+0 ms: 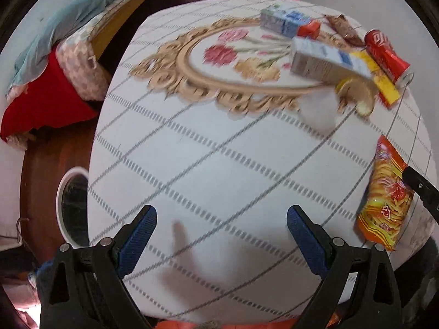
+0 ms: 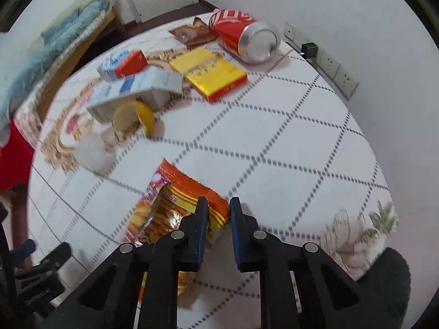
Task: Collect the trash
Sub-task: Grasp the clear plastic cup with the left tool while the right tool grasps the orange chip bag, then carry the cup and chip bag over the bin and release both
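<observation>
An orange snack bag (image 2: pixel 175 192) lies near the table's front edge, also seen at the right as the snack bag (image 1: pixel 384 192). My right gripper (image 2: pixel 218 205) is shut on its near corner, a thin fold of the bag pinched between the blue pads. My left gripper (image 1: pixel 222 216) hangs open over bare cloth with nothing between its fingers. Farther back lie a red can (image 2: pixel 236 33) on its side, a yellow box (image 2: pixel 208 74), two cartons (image 2: pixel 137 87), a brown wrapper (image 2: pixel 192 33), a yellow lemon-like piece (image 2: pixel 134 118) and a white tissue ball (image 2: pixel 93 150).
The round table (image 1: pixel 219 150) wears a white quilted cloth with a floral centre. A white round bin (image 1: pixel 72 205) stands on the floor at its left edge. A bed (image 1: pixel 55 54) lies beyond. Wall sockets (image 2: pixel 334 68) sit behind the table on the right.
</observation>
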`<state>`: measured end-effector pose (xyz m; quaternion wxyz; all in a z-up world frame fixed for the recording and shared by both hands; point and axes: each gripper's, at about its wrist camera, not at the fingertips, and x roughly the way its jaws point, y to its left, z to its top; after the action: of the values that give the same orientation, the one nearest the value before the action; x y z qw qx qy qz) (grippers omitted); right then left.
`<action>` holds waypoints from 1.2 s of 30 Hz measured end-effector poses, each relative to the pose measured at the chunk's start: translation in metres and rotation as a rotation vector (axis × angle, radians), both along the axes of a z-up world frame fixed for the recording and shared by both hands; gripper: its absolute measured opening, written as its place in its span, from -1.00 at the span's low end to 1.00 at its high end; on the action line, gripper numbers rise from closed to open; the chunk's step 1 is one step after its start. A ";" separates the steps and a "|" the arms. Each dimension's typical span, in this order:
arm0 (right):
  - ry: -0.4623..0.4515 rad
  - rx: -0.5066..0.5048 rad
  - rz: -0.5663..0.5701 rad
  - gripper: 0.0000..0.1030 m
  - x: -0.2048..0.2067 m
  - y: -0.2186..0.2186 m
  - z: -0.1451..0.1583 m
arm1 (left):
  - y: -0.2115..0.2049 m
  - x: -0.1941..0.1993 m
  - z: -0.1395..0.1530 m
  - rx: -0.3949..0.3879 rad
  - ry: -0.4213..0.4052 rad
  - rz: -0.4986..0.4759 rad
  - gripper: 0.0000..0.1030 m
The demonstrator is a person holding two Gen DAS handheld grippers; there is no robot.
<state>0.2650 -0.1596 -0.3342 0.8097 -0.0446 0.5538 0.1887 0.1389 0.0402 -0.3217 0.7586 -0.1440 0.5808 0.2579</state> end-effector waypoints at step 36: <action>-0.143 0.220 0.153 -0.84 -0.002 0.044 0.139 | 0.068 -0.052 0.153 0.194 -0.338 0.024 -0.26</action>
<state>0.2626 -0.1152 -0.1952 0.8304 -0.0107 0.4656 0.3058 0.0869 0.1079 -0.1689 0.8525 -0.1184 0.4156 0.2940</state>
